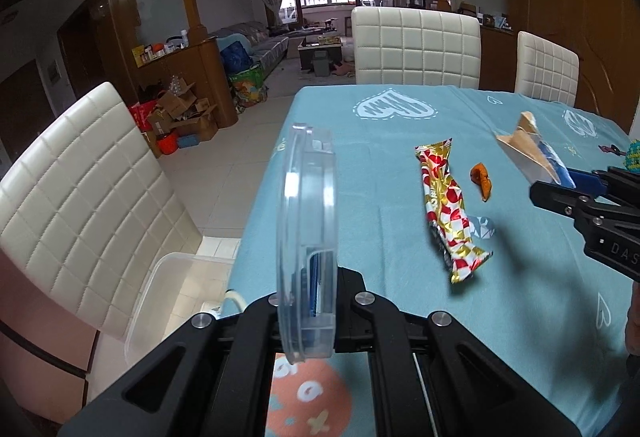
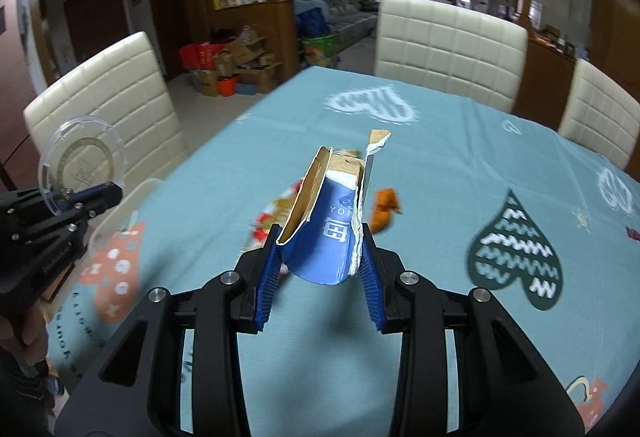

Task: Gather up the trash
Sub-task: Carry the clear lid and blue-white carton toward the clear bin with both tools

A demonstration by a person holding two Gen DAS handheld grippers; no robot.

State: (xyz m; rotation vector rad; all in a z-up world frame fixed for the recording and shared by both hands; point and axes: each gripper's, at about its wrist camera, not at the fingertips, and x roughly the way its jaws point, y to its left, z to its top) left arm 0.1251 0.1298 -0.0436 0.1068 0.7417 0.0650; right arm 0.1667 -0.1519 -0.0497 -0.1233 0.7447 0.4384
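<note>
The left claw (image 1: 316, 301) grips a clear lid (image 1: 308, 237) that hides its fingertips. The right claw (image 2: 320, 269) grips a torn blue carton (image 2: 324, 233) that partly blocks the wrapper (image 1: 448, 213) behind it, at frame centre.

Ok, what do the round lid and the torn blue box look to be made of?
Round lid: clear, glossy hard plastic; the room shows through it and its rim keeps shape. Torn blue box: printed paperboard, matte; torn edges show brown and white fibre, probably thin card.

Clear round plastic lid (image 1: 308, 237) stood on edge, raised above near-left corner of blue tablecloth (image 1: 380, 165). Torn blue-and-brown carton (image 2: 332, 221) was tilted up, lifted above cloth. Red-gold snack wrapper (image 1: 450, 213) lay crumpled mid-cloth; orange peel scrap (image 1: 480, 179) just right of it; small pale-blue folded scrap (image 1: 482, 227) touching wrapper's right edge.
</note>
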